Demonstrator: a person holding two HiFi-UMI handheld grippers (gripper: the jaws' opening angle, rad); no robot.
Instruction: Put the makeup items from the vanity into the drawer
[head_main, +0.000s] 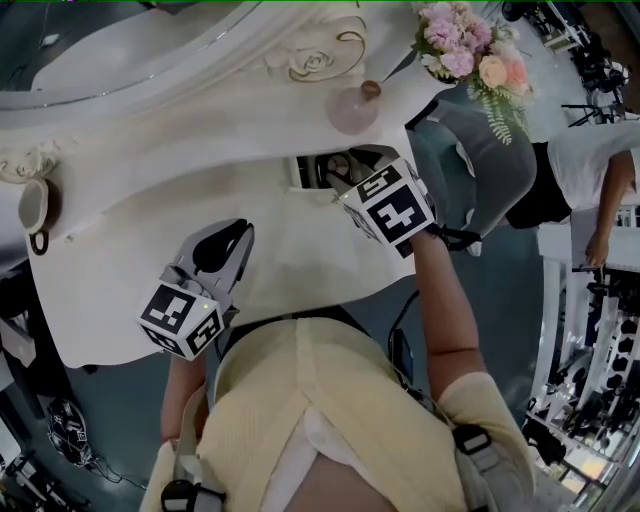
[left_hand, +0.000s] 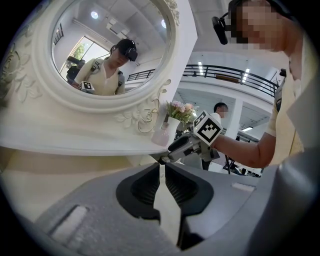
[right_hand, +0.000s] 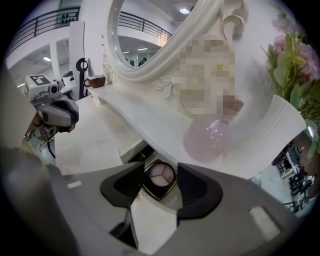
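In the right gripper view a black square eyeshadow compact (right_hand: 160, 179) with pale pink pans sits cornerwise between the jaws of my right gripper (right_hand: 160, 170). Both pads touch its corners. It hangs over the open drawer (right_hand: 136, 156) under the vanity's shelf. In the head view the right gripper (head_main: 342, 175) points down into that drawer (head_main: 305, 172). A round pink perfume bottle (head_main: 352, 108) stands on the shelf just behind it. My left gripper (head_main: 235, 235) hovers over the vanity top (head_main: 120, 260), shut and empty, its fingertips meeting (left_hand: 161, 170).
A big oval mirror (left_hand: 112, 50) in a carved white frame rises at the back. A vase of pink flowers (head_main: 470, 50) stands at the shelf's right end and a cup (head_main: 35, 205) at its left. Another person (head_main: 590, 170) stands off to the right.
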